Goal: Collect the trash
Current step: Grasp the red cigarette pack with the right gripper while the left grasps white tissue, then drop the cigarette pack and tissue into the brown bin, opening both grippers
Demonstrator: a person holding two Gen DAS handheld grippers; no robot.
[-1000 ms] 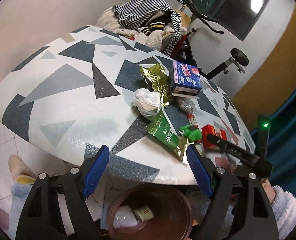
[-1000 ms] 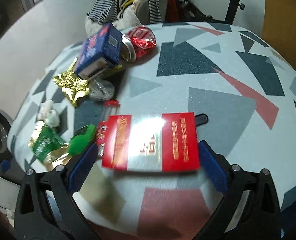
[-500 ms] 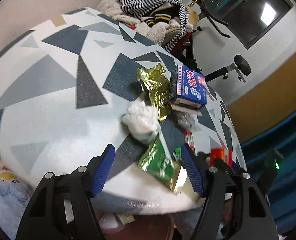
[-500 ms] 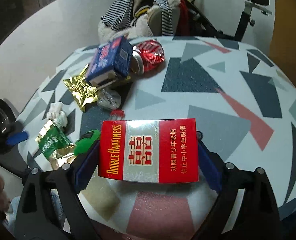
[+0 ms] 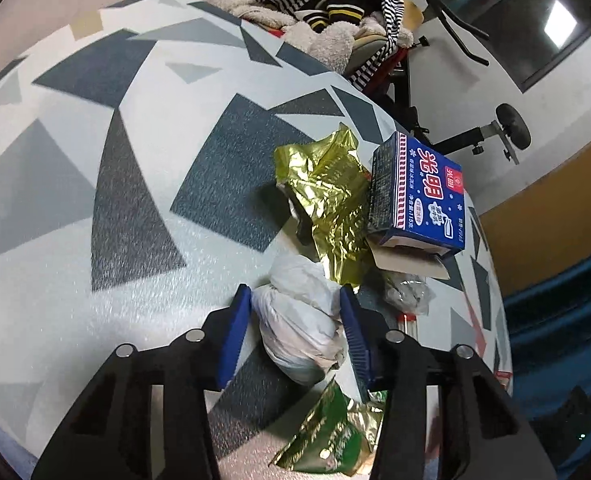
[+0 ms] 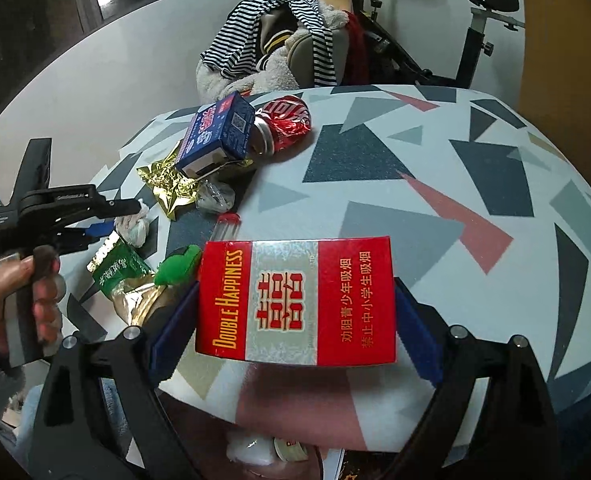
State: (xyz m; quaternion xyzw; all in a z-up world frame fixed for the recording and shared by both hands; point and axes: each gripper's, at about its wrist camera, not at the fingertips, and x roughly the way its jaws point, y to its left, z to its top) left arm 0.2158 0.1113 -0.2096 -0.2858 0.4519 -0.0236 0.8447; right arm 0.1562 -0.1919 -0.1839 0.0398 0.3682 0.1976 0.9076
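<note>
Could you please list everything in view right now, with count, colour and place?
cigarette pack: one, red and silver, between the right pads, off the table.
white wad: one, between the left pads.
green packet: one, green and gold, near edge.
green clip: one, beside the packet.
gold wrapper: one, mid-table.
blue box: one, beside the wrapper.
red can: one, crushed, behind the box.
table: one, triangle-patterned.
clothes pile: striped, behind table.
left gripper: closing on the wad.
right gripper: gripping the pack.

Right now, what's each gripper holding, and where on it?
Right gripper: red cigarette pack, clamped across its two short ends. Left gripper: fingers have been closing around the white crumpled tissue wad, at its sides.
</note>
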